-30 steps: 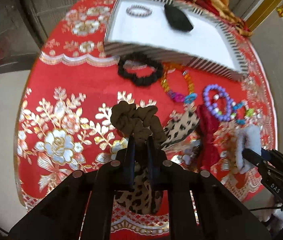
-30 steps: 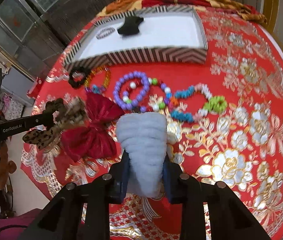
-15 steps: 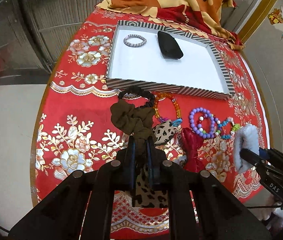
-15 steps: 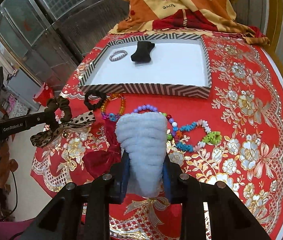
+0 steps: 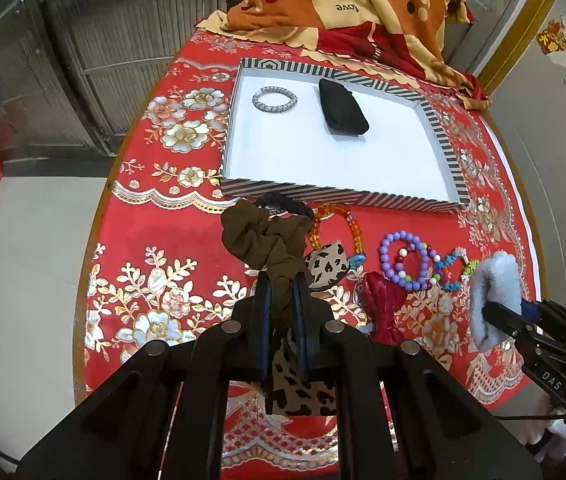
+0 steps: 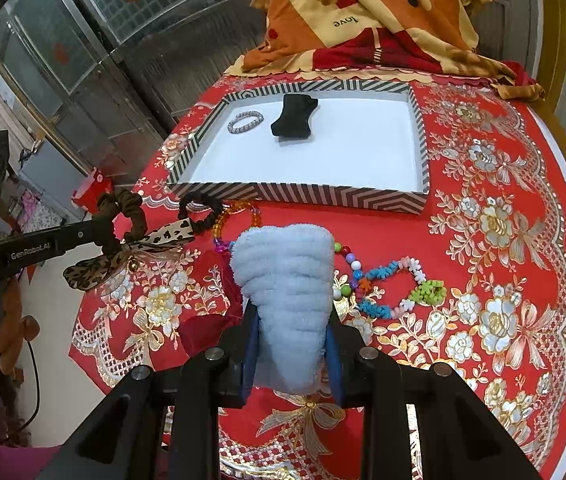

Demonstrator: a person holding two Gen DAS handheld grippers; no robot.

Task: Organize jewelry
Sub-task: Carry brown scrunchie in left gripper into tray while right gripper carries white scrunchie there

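Right now both grippers are up in the air above the red tablecloth with gold flowers (image 6: 495,216), and each one is carrying something soft. The left gripper (image 5: 282,280) has its jaws squeezed nearly together on a brown cloth scrunchie with a leopard-print ribbon (image 5: 265,240). The ribbon tail hangs down loose under the jaws. The right gripper (image 6: 289,320) has its jaws closed partway on a fluffy pale blue scrunchie (image 6: 285,280), which is thick and fills the gap.

The striped tray with a white floor (image 5: 335,194) sits farther back on the table. A silver beaded bracelet (image 5: 274,99) and a black cloth pouch (image 5: 342,107) already lie inside it. Still waiting in front of the tray are a black scrunchie (image 6: 200,210), an orange bead bracelet (image 5: 337,224), a purple bead bracelet (image 5: 403,260), a colourful chunky bead bracelet (image 6: 397,290) and a dark red satin bow (image 5: 383,304).

I think the dangling ribbon could snag on the tray wall or drag the bracelets below. Both grippers are also heading for the same tray, so they might bump. The fluffy one could cling to a pad when let go.
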